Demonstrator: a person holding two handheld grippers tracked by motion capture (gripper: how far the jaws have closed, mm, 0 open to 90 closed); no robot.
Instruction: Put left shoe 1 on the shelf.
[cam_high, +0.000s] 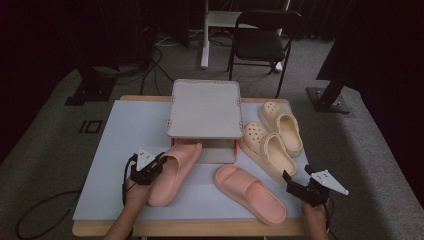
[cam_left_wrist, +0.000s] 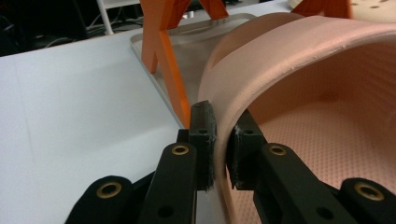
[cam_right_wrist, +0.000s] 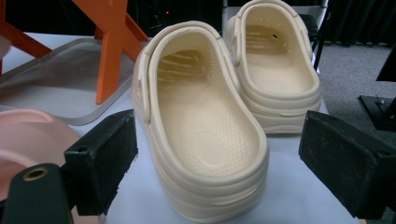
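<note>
Where clamped: pink slide's (cam_left_wrist: 299, 60) wall between left tool (cam_left_wrist: 222, 140) pads

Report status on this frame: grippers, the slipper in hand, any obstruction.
Left gripper shut on pink slide's strap edge. Right gripper open, facing nearer cream clog. Slide's toe at the shelf rack; orange leg close beside.

Four shoes, one rack, two grippers

The table (cam_high: 100, 150) carries two pink slides (cam_high: 175, 172) (cam_high: 250, 192) and two cream clogs (cam_high: 267, 150) (cam_high: 282, 125), plus one two-tier shelf rack (cam_high: 205, 107) on orange legs. Two handheld grippers (cam_high: 159, 162) (cam_high: 289, 181) are present, and one black folding chair (cam_high: 262, 42) stands behind the table.
</note>
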